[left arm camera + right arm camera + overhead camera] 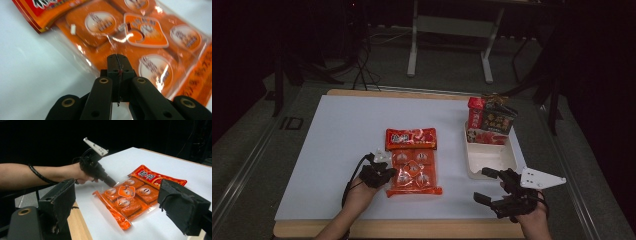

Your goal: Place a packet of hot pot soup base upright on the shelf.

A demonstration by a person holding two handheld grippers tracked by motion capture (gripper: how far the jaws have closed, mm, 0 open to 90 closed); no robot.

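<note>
The snack bag (140, 47) is running off the left gripper view's top and right edges, its print blurring. The cartons (491, 120) in the white tray (472, 167) are staying too small to read.

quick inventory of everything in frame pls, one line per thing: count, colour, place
snack bag: 1, orange and red with a clear window on small wrapped packs, middle of the sheet
white sheet: 1, white, covering the table top
table: 1, light wood, edge showing along the near side
tray: 1, cream, right side of the sheet
packets: several, red and dark, standing at the tray's far end; exact count unclear
metal frame: 1, grey, on the floor beyond the table
left gripper: 1, black, fingers shut, tips at the snack bag's clear edge; whether they pinch the film is unclear
right gripper: 1, black with grey plate, fingers open, near the tray's front corner
person's forearms: 2, entering from the near edge
</note>
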